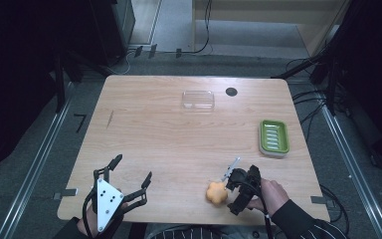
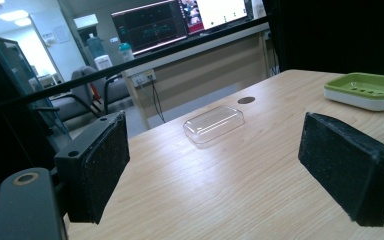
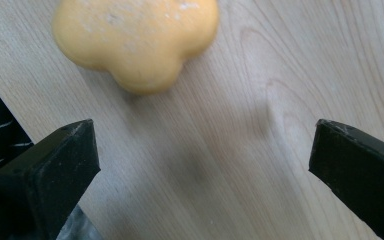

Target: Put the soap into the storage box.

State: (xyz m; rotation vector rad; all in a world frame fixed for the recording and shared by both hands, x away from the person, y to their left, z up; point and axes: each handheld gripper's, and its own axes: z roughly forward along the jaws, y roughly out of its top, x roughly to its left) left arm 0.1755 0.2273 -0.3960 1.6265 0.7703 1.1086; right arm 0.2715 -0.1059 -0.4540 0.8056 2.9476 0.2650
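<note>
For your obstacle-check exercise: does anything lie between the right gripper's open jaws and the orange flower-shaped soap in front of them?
Nothing visible does. The right gripper is open, and bare table separates it from the orange soap.

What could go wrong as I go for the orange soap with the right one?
1. The soap lies ahead of the right hand-held gripper, not between its open jaws; closing now would likely miss it.
2. Its lobed, rounded shape might slip out of a shallow pinch.
3. It sits close to the near edge of the table, so a nudge could push it off.
</note>
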